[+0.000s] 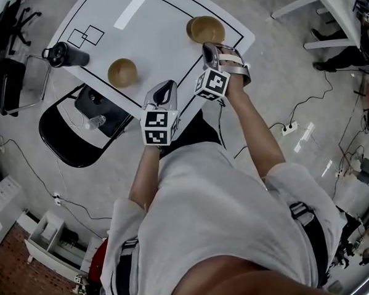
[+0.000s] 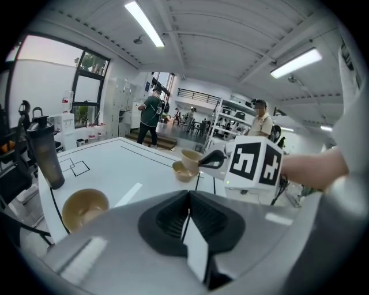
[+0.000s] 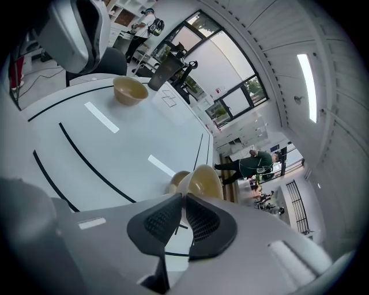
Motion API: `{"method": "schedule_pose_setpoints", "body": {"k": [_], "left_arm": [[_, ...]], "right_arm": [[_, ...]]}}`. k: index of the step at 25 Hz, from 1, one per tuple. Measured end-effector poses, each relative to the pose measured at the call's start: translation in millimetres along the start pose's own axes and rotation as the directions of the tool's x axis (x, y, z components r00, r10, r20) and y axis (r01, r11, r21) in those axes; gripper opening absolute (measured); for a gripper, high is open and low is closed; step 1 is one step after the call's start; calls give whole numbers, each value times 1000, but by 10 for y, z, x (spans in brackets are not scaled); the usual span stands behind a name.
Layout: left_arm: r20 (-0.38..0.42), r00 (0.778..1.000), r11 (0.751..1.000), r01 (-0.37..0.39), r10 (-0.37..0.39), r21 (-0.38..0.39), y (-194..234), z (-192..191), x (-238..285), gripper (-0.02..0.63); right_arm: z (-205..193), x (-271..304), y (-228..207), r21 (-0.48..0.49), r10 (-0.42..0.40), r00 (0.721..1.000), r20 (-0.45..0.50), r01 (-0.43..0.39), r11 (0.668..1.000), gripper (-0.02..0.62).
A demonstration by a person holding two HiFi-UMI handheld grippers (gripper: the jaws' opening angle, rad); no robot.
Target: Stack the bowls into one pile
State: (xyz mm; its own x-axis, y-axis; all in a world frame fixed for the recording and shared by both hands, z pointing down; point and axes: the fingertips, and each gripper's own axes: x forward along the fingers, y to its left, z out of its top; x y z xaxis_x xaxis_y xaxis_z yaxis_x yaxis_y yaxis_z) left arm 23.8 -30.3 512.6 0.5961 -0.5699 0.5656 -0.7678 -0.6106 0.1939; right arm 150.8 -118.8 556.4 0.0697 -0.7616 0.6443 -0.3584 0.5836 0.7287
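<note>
Bowl (image 3: 204, 180) — in right gripper (image 3: 182, 199), left gripper (image 2: 188, 197) closed

We are looking along our left claw (image 2: 187, 216), whose jaws are pressing together with nothing between them. Beyond it the white surface (image 2: 121, 164) is showing black lines. A near bowl (image 2: 85, 208) is sitting upright close to the surface's left edge, and a dark bottle (image 2: 46, 157) is standing behind it, further left. At mid-frame the right claw (image 2: 203, 162), with its marker cube (image 2: 253, 164), is pinching the rim of a tilted bowl (image 2: 192, 157). That bowl is hanging just over a third bowl (image 2: 181, 171), and we cannot tell whether the two are touching. Two people (image 2: 152, 112) are standing far behind.
</note>
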Motion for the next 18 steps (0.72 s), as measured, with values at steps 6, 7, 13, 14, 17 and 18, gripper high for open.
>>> {"method": "schedule_pose_setpoints", "body": {"k": [6, 7, 13, 14, 17, 18], "left_arm": [[-8, 1000, 1000, -17, 17, -10, 26, 5, 61, 3], [-12, 1000, 1000, -19, 19, -12, 40, -8, 71, 3], [-31, 999, 999, -36, 35, -33, 110, -53, 125, 3], [-31, 999, 999, -38, 37, -34, 114, -45, 136, 3], [-29, 999, 998, -42, 41, -35, 133, -28, 164, 3], [-29, 999, 998, -43, 42, -36, 140, -25, 172, 3]], "right_arm": [[-23, 130, 63, -12, 28, 1000, 6, -28, 1000, 28], [-17, 159, 67, -13, 31, 999, 7, -31, 999, 28], [3, 277, 89, -23, 53, 999, 11, -52, 998, 28], [1, 292, 99, -24, 58, 998, 12, -57, 998, 28], [-5, 335, 130, -27, 68, 998, 12, -68, 997, 28], [-6, 348, 133, -28, 70, 997, 12, -69, 997, 28]]}}
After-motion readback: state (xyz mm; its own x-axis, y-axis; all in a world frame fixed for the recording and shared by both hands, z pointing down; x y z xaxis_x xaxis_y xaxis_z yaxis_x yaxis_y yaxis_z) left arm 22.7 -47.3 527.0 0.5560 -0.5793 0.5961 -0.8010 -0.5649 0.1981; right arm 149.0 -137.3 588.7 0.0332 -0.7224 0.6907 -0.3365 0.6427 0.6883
